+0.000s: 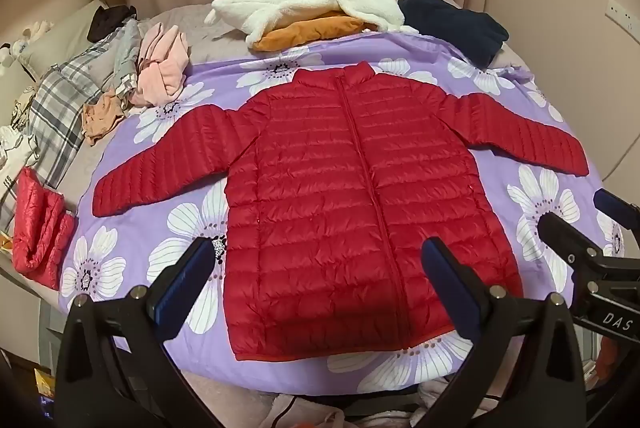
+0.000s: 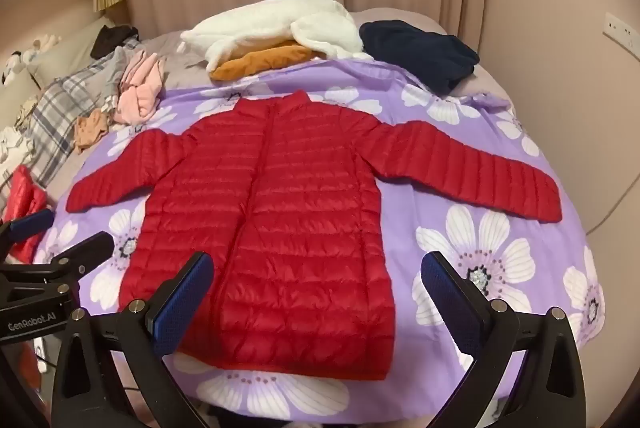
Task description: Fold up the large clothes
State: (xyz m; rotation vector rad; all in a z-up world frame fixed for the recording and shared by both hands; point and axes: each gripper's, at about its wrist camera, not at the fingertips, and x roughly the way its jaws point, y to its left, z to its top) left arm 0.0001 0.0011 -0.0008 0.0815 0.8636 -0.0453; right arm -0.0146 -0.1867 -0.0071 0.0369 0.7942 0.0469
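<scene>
A red quilted puffer jacket [image 1: 344, 195] lies flat, front up and zipped, with both sleeves spread out, on a purple flowered sheet [image 1: 168, 236]. It also shows in the right wrist view [image 2: 280, 211]. My left gripper [image 1: 320, 264] is open and empty, hovering above the jacket's hem end. My right gripper [image 2: 316, 276] is open and empty, above the hem's right part. The right gripper [image 1: 576, 224] shows at the right edge of the left wrist view. The left gripper [image 2: 64, 236] shows at the left edge of the right wrist view.
Folded white fleece [image 1: 308, 3] over an orange garment [image 1: 312, 31] and a navy garment [image 1: 452, 23] lie at the far side of the bed. Pink clothes [image 1: 160, 67], plaid fabric [image 1: 60, 107] and a folded red puffer [image 1: 40, 232] lie left. Curtains hang behind.
</scene>
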